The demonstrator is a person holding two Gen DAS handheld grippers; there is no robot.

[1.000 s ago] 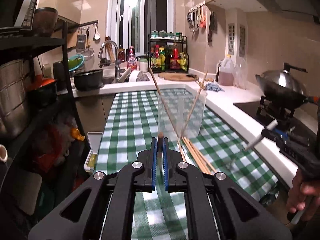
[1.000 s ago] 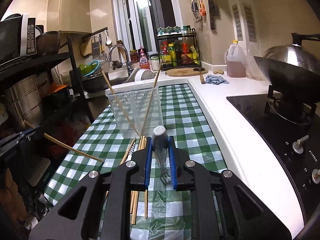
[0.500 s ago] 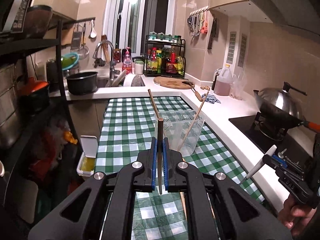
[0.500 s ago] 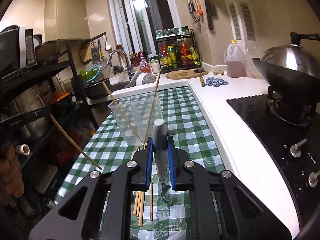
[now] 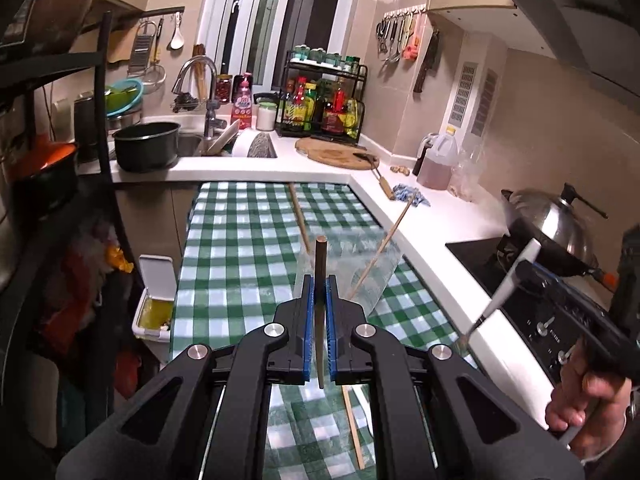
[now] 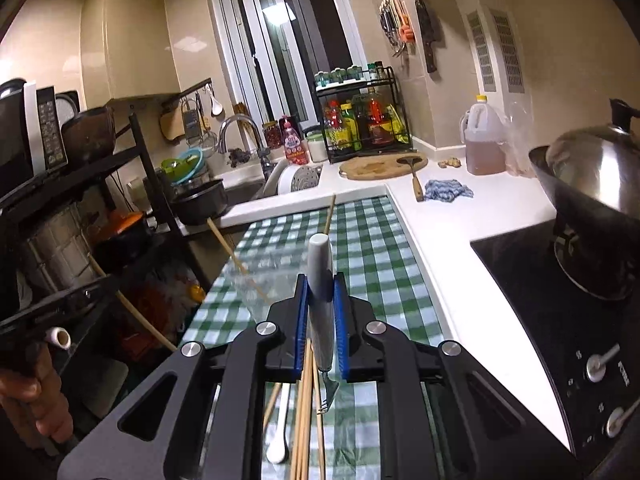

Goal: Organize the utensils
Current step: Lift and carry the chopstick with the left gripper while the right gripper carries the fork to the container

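While the left gripper (image 5: 319, 308) is clamping a chopstick (image 5: 319, 280) at frame centre, the right gripper (image 6: 321, 312) is gripping a white-handled fork (image 6: 321, 276), w/ a clear container (image 5: 362, 268) standing just behind.

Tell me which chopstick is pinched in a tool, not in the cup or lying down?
The dark brown wooden chopstick, shut in the left tool. Two pale chopsticks lean inside the clear plastic cup; the others lie flat on the green checked tablecloth.
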